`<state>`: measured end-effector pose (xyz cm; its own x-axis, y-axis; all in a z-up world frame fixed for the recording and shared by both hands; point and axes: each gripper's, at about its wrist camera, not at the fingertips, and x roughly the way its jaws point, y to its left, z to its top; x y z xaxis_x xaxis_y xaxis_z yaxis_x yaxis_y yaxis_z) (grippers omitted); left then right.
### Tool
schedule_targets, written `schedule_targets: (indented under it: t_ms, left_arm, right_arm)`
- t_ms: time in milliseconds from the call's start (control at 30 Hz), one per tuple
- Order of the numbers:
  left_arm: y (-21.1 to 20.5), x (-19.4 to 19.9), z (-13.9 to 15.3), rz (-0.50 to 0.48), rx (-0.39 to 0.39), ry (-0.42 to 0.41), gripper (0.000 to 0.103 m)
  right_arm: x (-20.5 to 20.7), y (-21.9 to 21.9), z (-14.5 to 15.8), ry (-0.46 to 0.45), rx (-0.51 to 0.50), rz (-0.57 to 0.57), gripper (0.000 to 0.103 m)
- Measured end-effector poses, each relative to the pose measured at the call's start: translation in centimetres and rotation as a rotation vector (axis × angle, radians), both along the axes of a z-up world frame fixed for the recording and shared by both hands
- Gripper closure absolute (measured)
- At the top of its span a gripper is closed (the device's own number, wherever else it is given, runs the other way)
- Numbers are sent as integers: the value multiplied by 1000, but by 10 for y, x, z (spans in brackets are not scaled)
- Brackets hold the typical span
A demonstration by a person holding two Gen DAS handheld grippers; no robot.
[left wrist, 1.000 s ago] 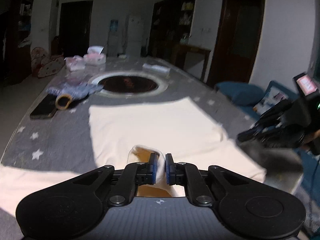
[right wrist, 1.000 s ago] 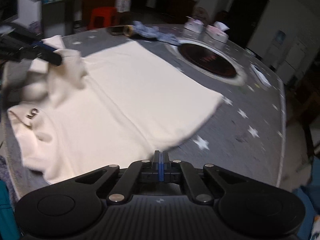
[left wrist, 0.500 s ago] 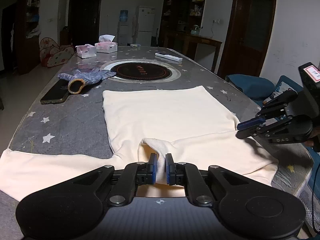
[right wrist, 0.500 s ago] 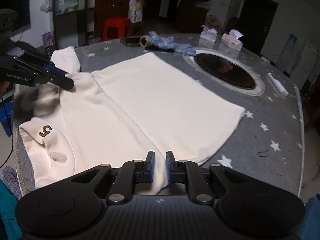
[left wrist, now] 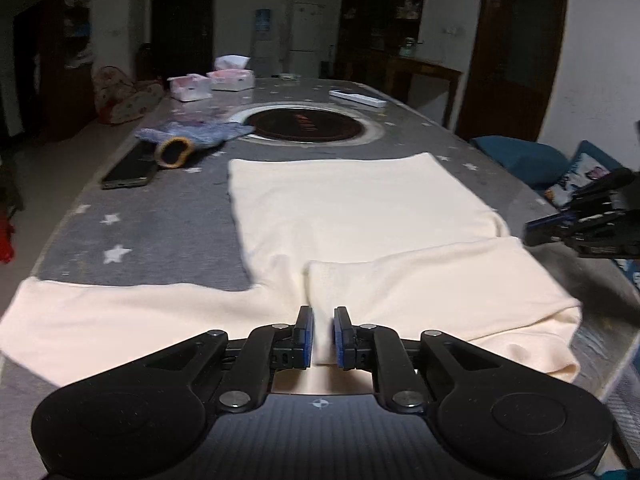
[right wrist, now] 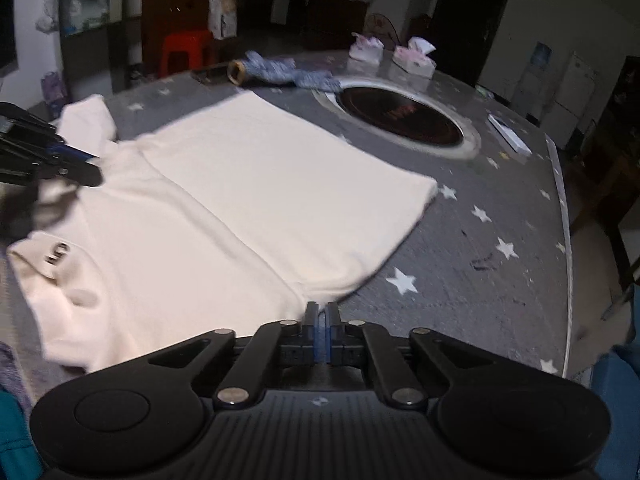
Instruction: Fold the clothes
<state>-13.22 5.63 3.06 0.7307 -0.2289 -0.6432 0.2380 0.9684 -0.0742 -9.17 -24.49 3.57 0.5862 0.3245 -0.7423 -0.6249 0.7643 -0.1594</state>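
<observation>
garment: cream knit top (left wrist: 352, 216) flat on grey star-print tablecloth (left wrist: 152, 232), frame centre
left gripper (left wrist: 323, 338): narrow gap, opening, cream fabric between pads
right gripper (right wrist: 321, 334): closing, nearly together, hem at tips

Sleeve patch (right wrist: 56, 258): a dark mark on the cream garment (right wrist: 248, 200), blurred; it may be the numeral 5, lying sideways.
Round cooktop (left wrist: 308, 126): reddish lettering at its centre, too smeared to read.
Tissue packs (left wrist: 212, 82): print not legible.

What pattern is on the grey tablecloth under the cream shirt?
White stars scattered over the grey tablecloth, clearest in the right wrist view.
</observation>
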Motion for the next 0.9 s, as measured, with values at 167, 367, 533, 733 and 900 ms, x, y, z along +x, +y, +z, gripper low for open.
schedule_targets:
  t_ms: [167, 367, 533, 733, 900]
  left_arm:
    - [0, -12, 10, 17, 12, -45, 88]
    - [-12, -15, 1, -46, 9, -29, 88]
    - [-3, -17, 2, -11, -14, -39, 85]
    - [40, -24, 4, 228, -4, -64, 69]
    - [88, -24, 0, 482, 48, -82, 61]
  right_arm:
    - [-21, 9, 7, 17, 82, 66, 87]
    - [-34, 23, -10, 59, 95, 101, 79]
    - [-37, 26, -6, 41, 94, 97, 68]
    - [-28, 35, -7, 43, 129, 94, 65]
    - [-27, 40, -15, 57, 123, 88, 63]
